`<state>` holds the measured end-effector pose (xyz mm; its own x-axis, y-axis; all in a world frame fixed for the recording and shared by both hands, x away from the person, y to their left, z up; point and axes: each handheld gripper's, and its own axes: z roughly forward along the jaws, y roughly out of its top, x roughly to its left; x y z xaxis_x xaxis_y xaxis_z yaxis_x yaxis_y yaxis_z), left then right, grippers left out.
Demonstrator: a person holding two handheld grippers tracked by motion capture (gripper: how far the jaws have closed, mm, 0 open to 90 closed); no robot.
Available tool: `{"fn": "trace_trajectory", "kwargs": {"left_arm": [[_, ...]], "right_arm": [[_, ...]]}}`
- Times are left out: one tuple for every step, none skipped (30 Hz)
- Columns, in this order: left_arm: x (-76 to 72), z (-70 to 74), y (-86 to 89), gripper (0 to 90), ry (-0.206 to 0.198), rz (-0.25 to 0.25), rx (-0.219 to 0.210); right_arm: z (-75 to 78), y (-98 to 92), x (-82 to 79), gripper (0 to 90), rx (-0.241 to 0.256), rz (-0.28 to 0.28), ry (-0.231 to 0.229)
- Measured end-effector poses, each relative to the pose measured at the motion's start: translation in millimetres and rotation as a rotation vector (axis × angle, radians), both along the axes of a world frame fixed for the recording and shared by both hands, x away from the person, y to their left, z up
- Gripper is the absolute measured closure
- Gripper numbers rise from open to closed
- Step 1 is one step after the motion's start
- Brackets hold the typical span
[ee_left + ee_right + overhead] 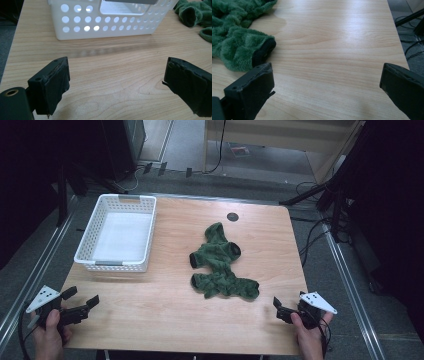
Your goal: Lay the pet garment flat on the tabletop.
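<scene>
Bench (165, 320): bare wood grain, no print or marking legible.
Basket (145, 227): white perforated plastic — no brand or label readable.
Green garment (220, 265): no tag or lettering readable.
Grey plates on the grippers: dark dots only — no characters.
Item on the floor beyond the bench (240, 151): reddish patch, too small and blurred to read.

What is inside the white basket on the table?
The white basket looks empty: the high view shows only its pale bare floor. Its near wall covers a thin strip of that floor, so something very flat there cannot be excluded.
</scene>
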<state>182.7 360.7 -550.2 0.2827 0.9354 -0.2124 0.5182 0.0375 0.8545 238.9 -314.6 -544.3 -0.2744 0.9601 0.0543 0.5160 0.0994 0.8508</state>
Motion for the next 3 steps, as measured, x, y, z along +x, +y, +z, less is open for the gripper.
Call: {"fn": "trace_trajectory", "kwargs": {"left_arm": [[0.4, -0.2, -0.8, 7.2, 0.001, -0.002, 0.006], [0.7, -0.3, -1.5, 7.2, 0.002, -0.006, 0.01], [1.1, -0.5, -2.1, 7.2, 0.003, -0.007, 0.011]], "right_arm": [[-0.2, 0.9, 0.0, 0.0, -0.006, 0.003, -0.001], [-0.2, 1.7, -0.1, 0.0, -0.008, 0.003, 0.0], [-0.4, 1.8, 0.1, 0.0, -0.009, 0.005, -0.001]]}}
